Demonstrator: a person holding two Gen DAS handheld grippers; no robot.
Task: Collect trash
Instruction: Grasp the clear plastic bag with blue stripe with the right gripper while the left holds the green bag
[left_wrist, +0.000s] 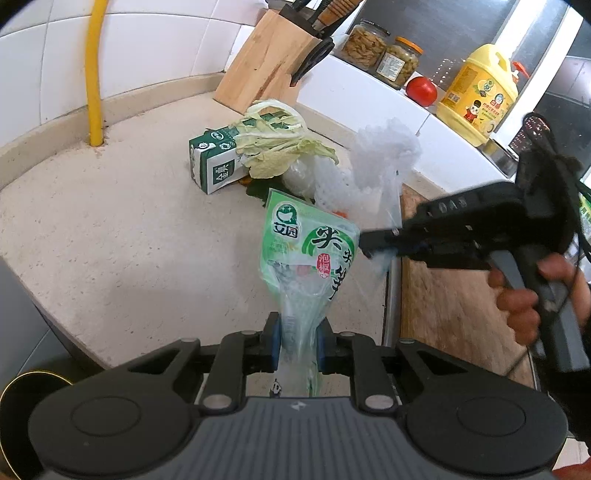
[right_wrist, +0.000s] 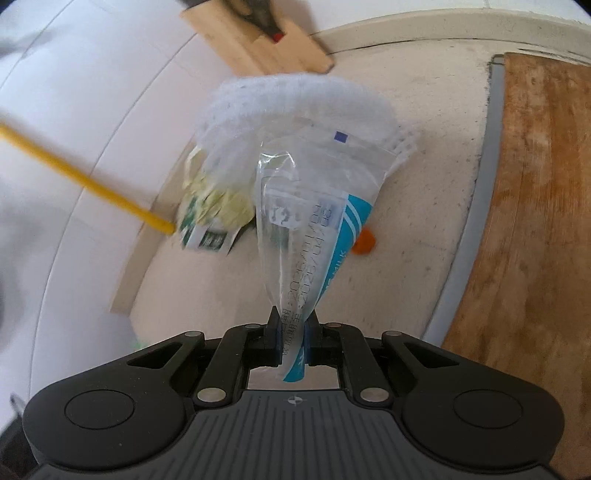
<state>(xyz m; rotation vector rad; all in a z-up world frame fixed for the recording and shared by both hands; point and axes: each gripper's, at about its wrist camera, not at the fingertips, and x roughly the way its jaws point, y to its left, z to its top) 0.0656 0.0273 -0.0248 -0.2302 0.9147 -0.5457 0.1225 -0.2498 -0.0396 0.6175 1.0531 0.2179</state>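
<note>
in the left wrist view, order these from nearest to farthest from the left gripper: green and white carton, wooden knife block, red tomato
1. The green and white carton, lying on the counter ahead and slightly left of the left gripper.
2. The wooden knife block, behind the carton against the tiled wall.
3. The red tomato, far right on the white ledge.

Both fisheye views sit just behind their own jaws, angled down at the countertop (left_wrist: 110, 229), close up. Left view faces the tiled corner; right view looks leftward. Shared: milk carton (left_wrist: 212, 162) (right_wrist: 208, 236), knife block (left_wrist: 269, 62) (right_wrist: 258, 40), yellow pipe (left_wrist: 94, 70) (right_wrist: 85, 184).
</note>
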